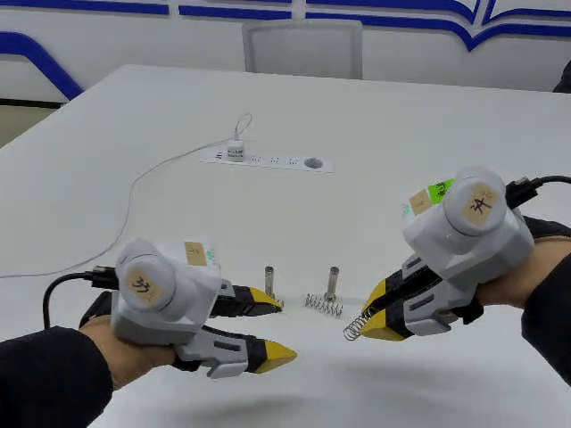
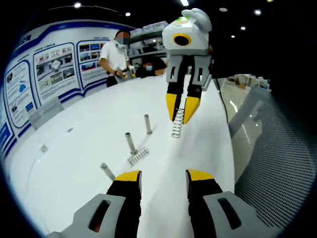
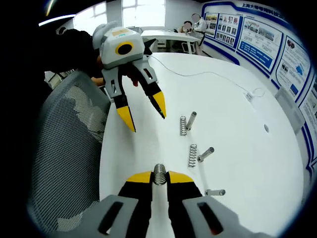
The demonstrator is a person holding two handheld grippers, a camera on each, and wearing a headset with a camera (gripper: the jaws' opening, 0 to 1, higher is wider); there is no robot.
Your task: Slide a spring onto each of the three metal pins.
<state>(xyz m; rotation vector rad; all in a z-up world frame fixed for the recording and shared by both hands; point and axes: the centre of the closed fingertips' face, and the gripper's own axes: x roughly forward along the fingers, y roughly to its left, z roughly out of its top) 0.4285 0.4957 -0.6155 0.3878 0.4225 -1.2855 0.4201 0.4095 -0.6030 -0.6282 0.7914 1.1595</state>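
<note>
Two metal pins (image 1: 268,280) (image 1: 333,283) stand upright on the white table (image 1: 375,134), and a loose spring (image 1: 323,305) lies between them. My right gripper (image 1: 373,321) is shut on another spring (image 1: 355,327), held just right of the pins; this held spring (image 3: 159,174) pokes up between its jaws. The right gripper view has three pins (image 3: 190,120) (image 3: 205,154) (image 3: 215,192) and two loose springs (image 3: 183,125) (image 3: 192,155) beside them. My left gripper (image 1: 275,328) hangs open and empty, left of the pins.
A white power strip (image 1: 268,161) with a plug and cable lies mid-table. A grey chair (image 1: 303,49) stands at the far edge. A mesh chair (image 3: 69,139) is beside the table, and people (image 2: 115,54) stand in the background.
</note>
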